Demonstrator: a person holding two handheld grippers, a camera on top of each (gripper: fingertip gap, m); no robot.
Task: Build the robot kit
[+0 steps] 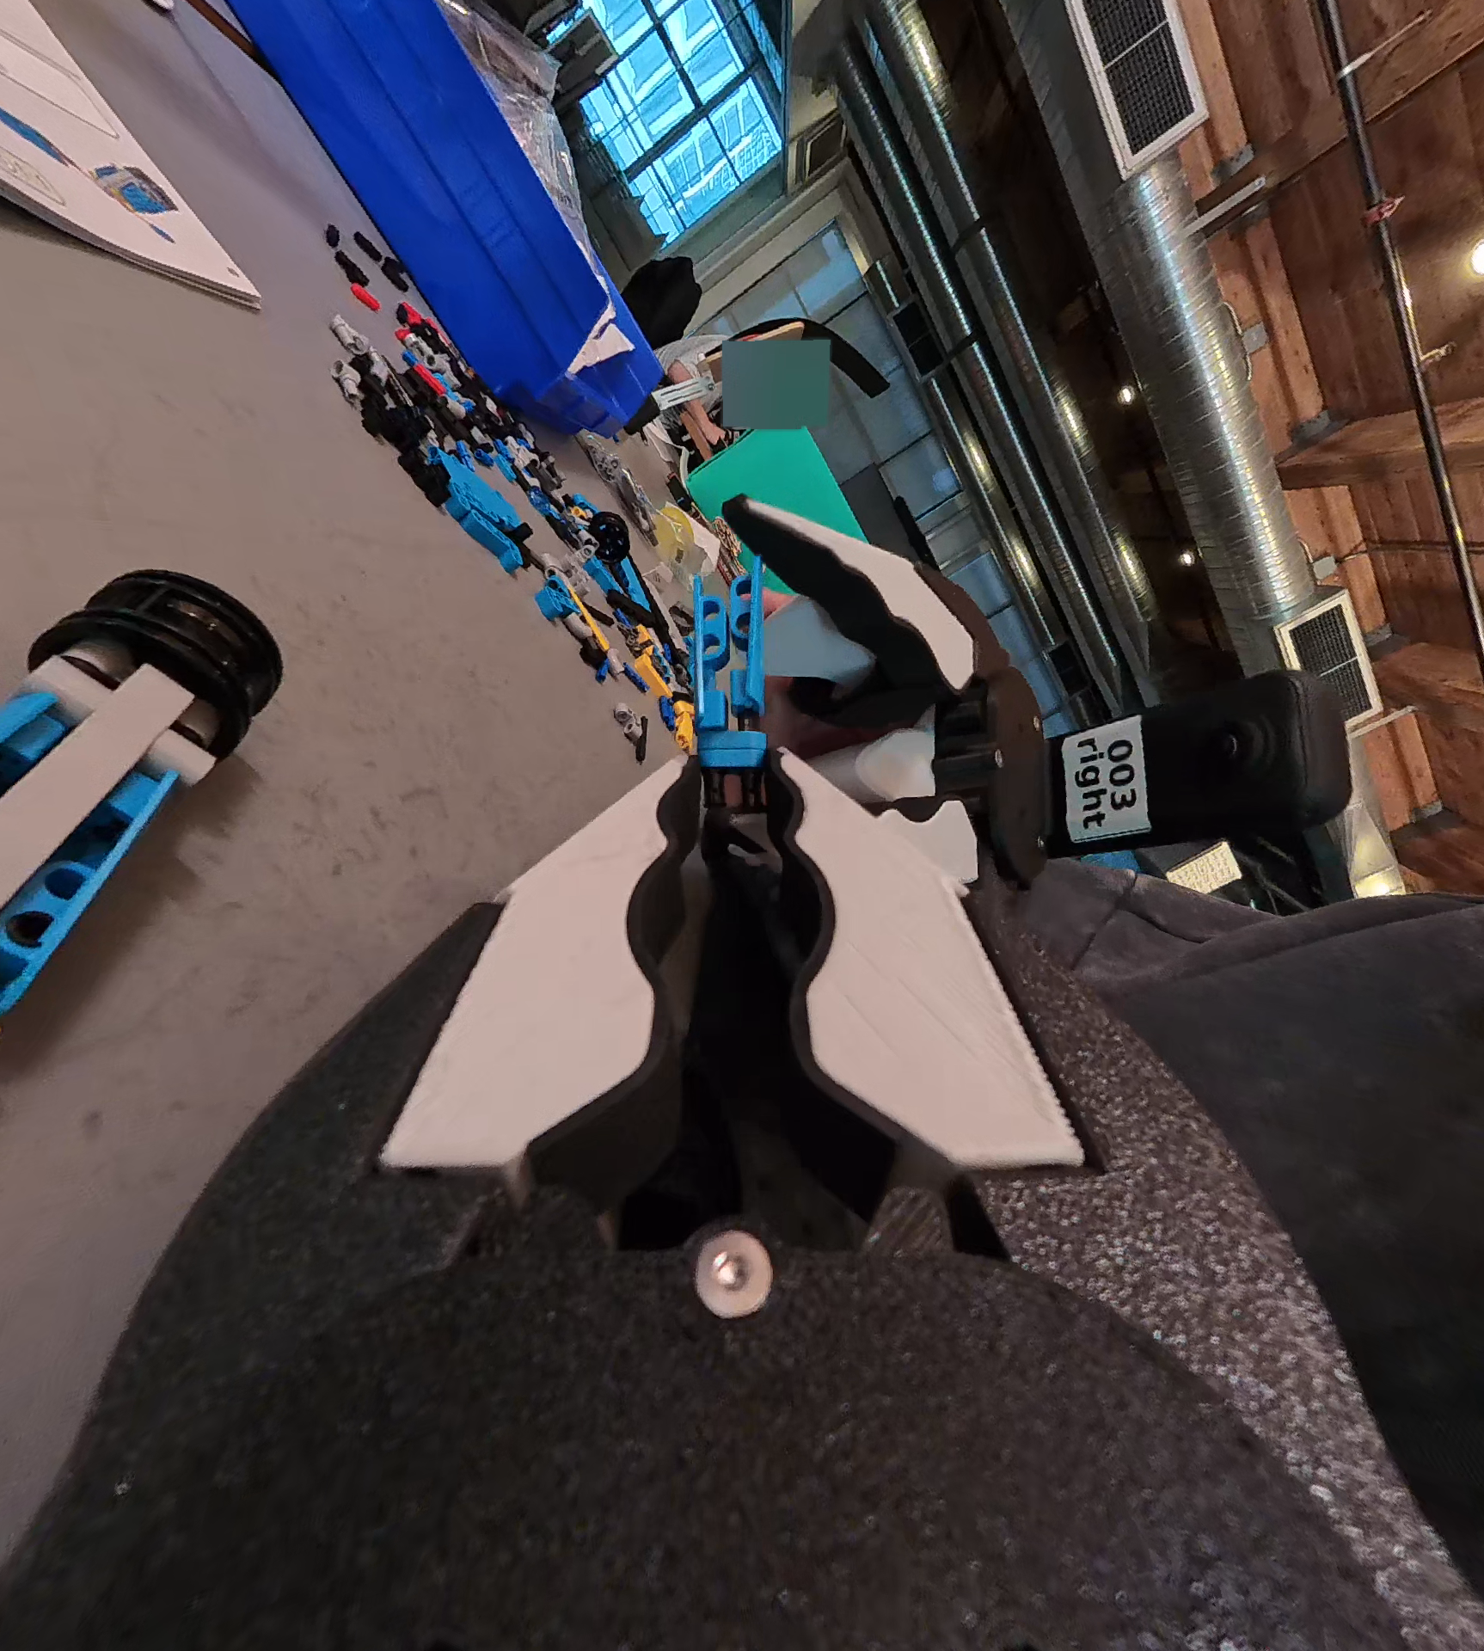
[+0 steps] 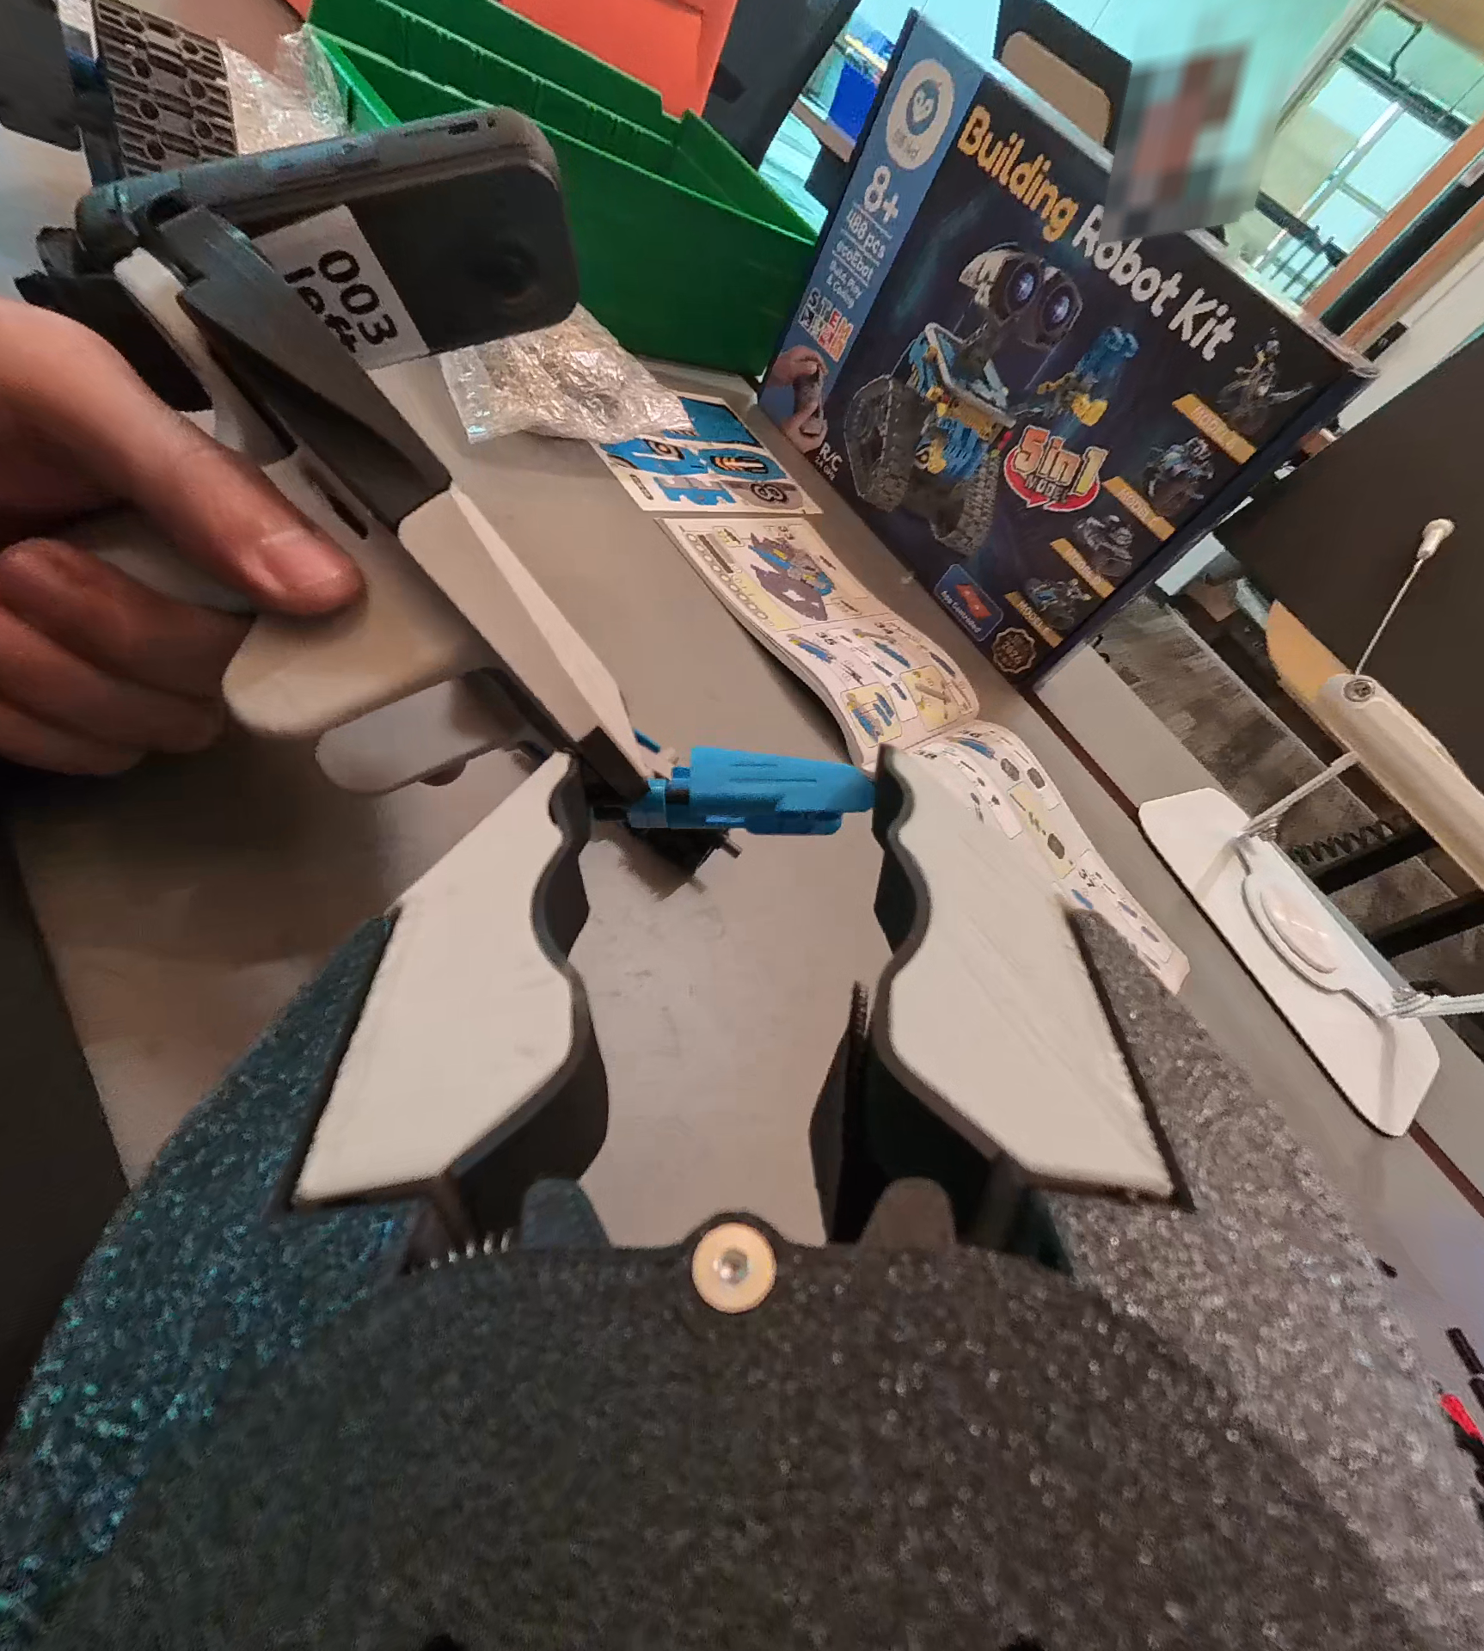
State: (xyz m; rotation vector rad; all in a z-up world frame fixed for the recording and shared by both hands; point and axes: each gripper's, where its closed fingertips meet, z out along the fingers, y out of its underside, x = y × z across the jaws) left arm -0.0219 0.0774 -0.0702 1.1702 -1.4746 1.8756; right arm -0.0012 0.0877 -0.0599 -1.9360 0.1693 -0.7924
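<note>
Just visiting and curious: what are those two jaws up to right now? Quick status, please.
Left gripper shut on small blue brick piece. Right gripper open, jaws either side of that piece. Grey table beneath; instruction booklet beside.

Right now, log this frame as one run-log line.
left gripper: shut on blue brick assembly | right gripper: open, around assembly's far end | table: loose bricks, booklet

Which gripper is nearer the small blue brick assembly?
Left. The left gripper is shut on the blue brick assembly; the right gripper is open, its fingers flanking it.
</note>
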